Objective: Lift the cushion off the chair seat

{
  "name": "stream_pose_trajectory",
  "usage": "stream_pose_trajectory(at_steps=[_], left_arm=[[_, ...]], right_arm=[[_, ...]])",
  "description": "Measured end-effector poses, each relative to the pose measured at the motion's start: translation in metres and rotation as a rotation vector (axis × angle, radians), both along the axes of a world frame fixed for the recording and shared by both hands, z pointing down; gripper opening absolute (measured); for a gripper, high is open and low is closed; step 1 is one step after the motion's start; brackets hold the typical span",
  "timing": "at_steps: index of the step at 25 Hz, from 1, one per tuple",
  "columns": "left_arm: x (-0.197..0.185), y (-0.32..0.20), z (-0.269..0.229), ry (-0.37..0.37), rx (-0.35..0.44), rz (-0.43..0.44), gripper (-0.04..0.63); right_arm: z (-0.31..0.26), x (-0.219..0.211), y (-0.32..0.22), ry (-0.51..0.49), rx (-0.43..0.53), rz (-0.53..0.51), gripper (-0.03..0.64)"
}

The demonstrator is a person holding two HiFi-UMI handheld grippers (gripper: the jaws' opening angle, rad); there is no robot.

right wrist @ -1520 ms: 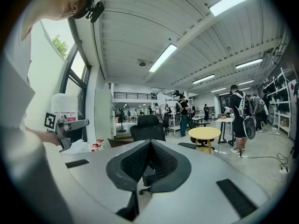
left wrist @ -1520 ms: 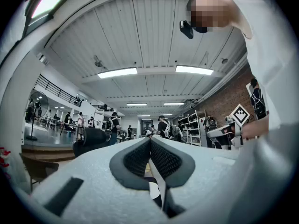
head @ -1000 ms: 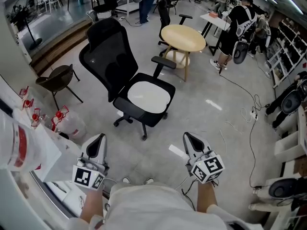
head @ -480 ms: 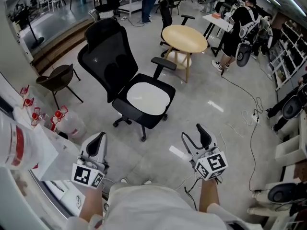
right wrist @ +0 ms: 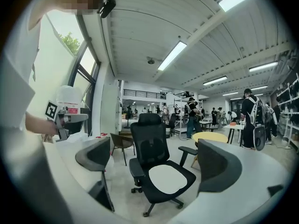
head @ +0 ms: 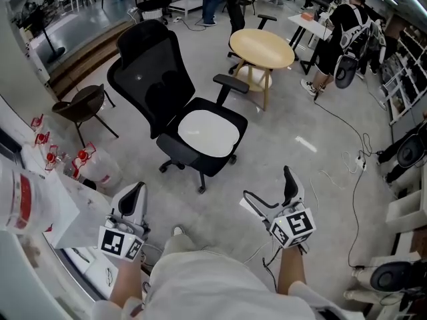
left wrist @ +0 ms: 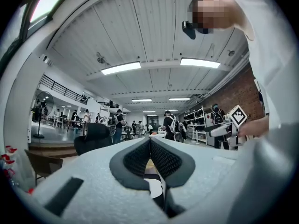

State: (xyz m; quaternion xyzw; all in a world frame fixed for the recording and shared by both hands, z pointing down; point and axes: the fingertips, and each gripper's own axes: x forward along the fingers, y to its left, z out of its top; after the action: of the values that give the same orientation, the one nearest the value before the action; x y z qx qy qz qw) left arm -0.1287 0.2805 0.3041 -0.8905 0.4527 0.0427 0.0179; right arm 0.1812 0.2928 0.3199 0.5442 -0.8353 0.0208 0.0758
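Grey workshop floor (head: 287,132) with a black wheeled chair (head: 153,72), white cushion (head: 208,133) flat on its seat (head: 197,160), well apart from both grippers. Left gripper (head: 135,193) with jaws together, empty; right gripper (head: 267,184) just spread wide, nothing between. Danger: a one-sided push, then rolling or swivelling of the chair, cushion missed

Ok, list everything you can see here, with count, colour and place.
cushion: one, white, on the chair seat
chair: one, black, centre of the floor
table: one, tan, round, behind the chair
side chair: one, brown, left
person: one, dark clothes, far right
left tongs: one, white, shut, empty
right tongs: one, white, jaws have just been opening, nothing between them
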Motion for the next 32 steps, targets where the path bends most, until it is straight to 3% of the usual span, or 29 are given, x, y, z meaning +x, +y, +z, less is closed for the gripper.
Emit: stream_pose_trajectory(at_steps=[5,10,15,24,28,32], left_arm=[[0.012,-0.033,0.020,0.005,-0.047,0.024,0.017],[0.029,-0.100,0.035,0.034,-0.078,0.064,0.017],[0.023,-0.189,0.034,0.050,-0.076,0.071,0.017],[0.000,-0.319,0.059,0.070,-0.173,0.108,0.017],[0.005,-0.362,0.056,0.126,-0.185,0.081,0.017],[0.020,-0.386,0.039,0.106,-0.148,0.056,0.017]], right_arm=[[0.021,0.001,-0.022,0.016,-0.053,0.005,0.554],[0.037,0.007,-0.066,0.051,-0.117,0.027,0.554],[0.038,-0.007,-0.143,0.103,-0.156,0.001,0.554],[0.028,-0.056,-0.281,0.193,-0.168,-0.028,0.554],[0.034,-0.039,-0.304,0.198,-0.196,-0.015,0.554],[0.045,-0.020,-0.330,0.177,-0.229,-0.058,0.554]])
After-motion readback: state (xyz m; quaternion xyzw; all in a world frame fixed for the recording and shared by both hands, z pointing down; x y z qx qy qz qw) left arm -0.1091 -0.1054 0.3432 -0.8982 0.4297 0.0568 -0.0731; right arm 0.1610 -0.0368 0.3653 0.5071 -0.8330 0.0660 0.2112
